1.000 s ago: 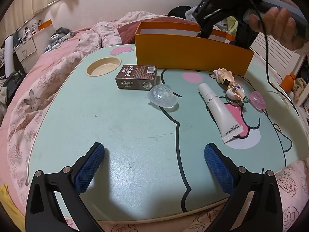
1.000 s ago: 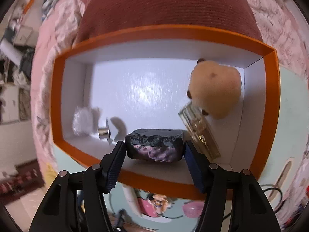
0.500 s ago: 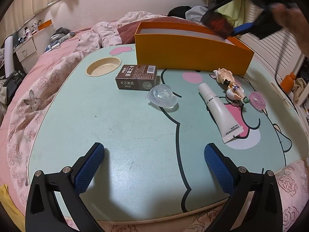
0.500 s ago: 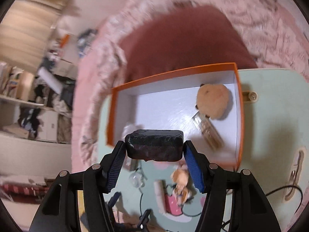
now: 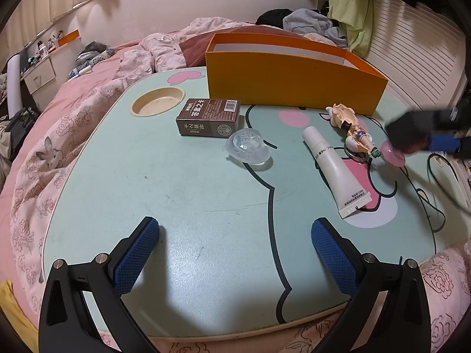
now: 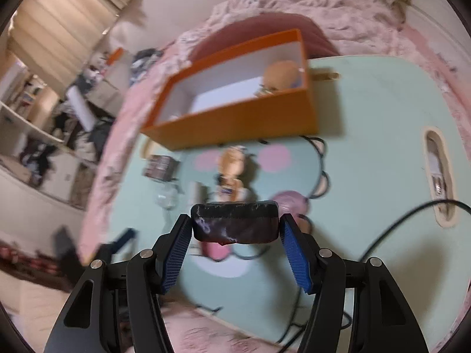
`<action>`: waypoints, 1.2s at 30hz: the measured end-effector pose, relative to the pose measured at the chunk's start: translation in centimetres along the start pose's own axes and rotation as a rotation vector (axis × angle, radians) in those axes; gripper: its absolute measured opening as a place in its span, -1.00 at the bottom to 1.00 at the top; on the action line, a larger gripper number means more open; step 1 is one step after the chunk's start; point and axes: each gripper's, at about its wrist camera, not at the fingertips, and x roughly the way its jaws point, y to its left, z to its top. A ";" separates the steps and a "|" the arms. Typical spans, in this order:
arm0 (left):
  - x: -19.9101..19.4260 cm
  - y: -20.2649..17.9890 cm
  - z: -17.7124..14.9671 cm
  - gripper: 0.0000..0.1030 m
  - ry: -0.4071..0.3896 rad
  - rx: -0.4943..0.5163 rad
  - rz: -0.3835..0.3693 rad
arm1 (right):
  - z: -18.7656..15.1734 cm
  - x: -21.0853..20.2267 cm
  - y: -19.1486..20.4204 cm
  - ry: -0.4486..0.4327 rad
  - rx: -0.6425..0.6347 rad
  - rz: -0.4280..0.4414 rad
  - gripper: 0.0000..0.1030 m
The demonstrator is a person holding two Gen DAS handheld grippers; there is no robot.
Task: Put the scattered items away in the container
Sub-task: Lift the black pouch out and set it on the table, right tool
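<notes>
The orange box [image 5: 288, 88] stands at the back of the green table [image 5: 176, 191]; in the right wrist view the box [image 6: 235, 117] holds a tan plush [image 6: 281, 75]. In front of it lie a brown carton [image 5: 209, 117], a clear plastic lid [image 5: 247, 147], a white tube [image 5: 332, 164], a small figurine [image 5: 350, 129] and a pink round piece [image 5: 393, 154]. My left gripper [image 5: 235, 247] hangs open over the near table edge, with nothing between its pads. My right gripper [image 6: 235, 224] is shut on a dark block [image 6: 235, 229] above the figurine [image 6: 232, 170] and pink piece [image 6: 290, 203], blurred at the left wrist view's right edge.
A round cup recess [image 5: 157, 104] sits at the table's back left. A black cable [image 6: 412, 214] trails over the table's right side near a slot [image 6: 438, 173]. Pink bedding [image 5: 73, 123] surrounds the table, with clothes and a slatted panel behind.
My right gripper has swung from above the box's inside out to the table's right side, over the figurine, with the dark block still in it. The left gripper has stayed put.
</notes>
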 end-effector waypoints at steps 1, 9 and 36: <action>0.0 0.0 0.0 0.99 0.000 0.000 0.000 | -0.3 0.1 0.0 -0.017 -0.009 -0.009 0.19; 0.0 0.0 0.0 0.99 0.000 0.000 0.001 | -1.0 0.3 1.4 -0.114 -0.100 -0.033 0.44; 0.1 0.0 0.0 0.99 0.000 0.000 0.005 | -6.5 0.2 -2.0 -0.189 -0.048 -0.325 0.69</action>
